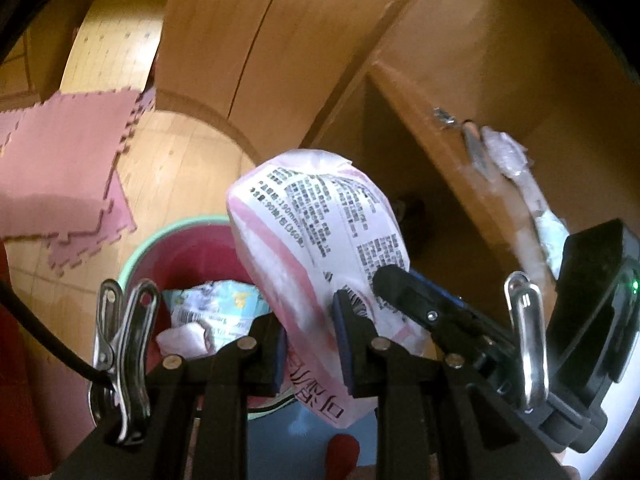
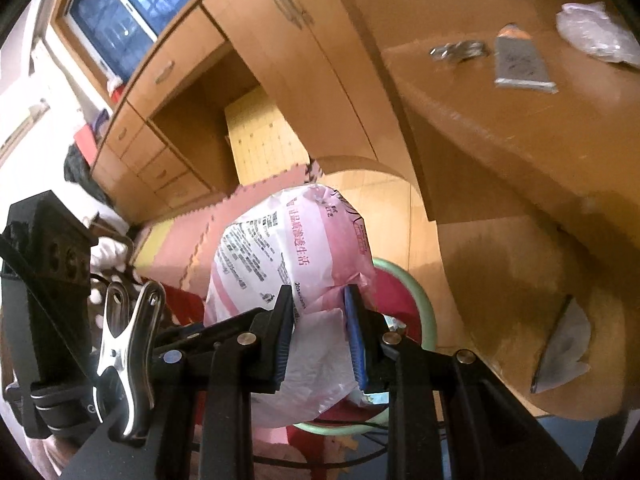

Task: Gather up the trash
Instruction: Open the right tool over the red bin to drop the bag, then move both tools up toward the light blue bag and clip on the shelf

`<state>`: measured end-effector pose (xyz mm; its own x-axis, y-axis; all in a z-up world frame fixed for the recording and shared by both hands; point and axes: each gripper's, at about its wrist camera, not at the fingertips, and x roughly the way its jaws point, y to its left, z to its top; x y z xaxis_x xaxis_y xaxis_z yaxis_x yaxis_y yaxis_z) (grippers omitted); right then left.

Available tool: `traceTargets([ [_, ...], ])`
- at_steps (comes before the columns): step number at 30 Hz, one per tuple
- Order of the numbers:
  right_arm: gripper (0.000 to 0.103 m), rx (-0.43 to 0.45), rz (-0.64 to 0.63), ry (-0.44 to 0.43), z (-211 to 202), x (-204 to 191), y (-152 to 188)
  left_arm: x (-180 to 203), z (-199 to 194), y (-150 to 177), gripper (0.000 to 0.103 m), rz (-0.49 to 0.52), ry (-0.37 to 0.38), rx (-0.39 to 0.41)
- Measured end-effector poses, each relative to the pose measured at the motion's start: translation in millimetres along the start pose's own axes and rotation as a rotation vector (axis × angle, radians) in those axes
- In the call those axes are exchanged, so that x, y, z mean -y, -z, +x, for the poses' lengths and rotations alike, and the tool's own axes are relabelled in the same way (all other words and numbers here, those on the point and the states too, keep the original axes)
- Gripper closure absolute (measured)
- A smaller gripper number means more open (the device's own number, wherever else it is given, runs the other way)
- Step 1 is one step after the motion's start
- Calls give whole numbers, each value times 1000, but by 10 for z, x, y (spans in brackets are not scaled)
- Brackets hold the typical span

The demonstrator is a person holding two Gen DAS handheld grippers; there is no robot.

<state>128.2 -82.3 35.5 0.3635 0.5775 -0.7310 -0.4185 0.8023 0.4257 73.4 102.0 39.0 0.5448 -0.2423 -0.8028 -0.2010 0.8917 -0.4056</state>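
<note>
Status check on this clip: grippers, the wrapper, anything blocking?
Left gripper and right gripper both shut on wrapper. Wrapper over bin. Nothing blocking. More litter on desk.

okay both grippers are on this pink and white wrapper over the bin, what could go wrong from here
1. The pink and white wrapper is bulky and puffed up, held by both the left gripper and right gripper; if one lets go late, it may swing wide of the bin.
2. The bin already holds wrappers, so this one may perch on top and tumble out.
</note>
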Motion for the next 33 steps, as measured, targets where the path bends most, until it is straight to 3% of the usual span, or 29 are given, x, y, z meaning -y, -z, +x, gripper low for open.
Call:
traceTargets([
  [13,76,-142,7,38,631,10,32,-396,352,45,81,-69,-67,-84],
  [17,75,-182,19,44,758,46,35,-492,426,53,80,-68,-120,-102],
  [21,75,-188,44,48,789,79,34,-585,458,57,80,-78,-162,-121],
  [26,75,-167,57,39,762,97,11,-623,463,61,66,-81,-173,-133],
  [33,75,-159,47,38,714,55,26,-555,450,60,65,-51,-185,-128],
])
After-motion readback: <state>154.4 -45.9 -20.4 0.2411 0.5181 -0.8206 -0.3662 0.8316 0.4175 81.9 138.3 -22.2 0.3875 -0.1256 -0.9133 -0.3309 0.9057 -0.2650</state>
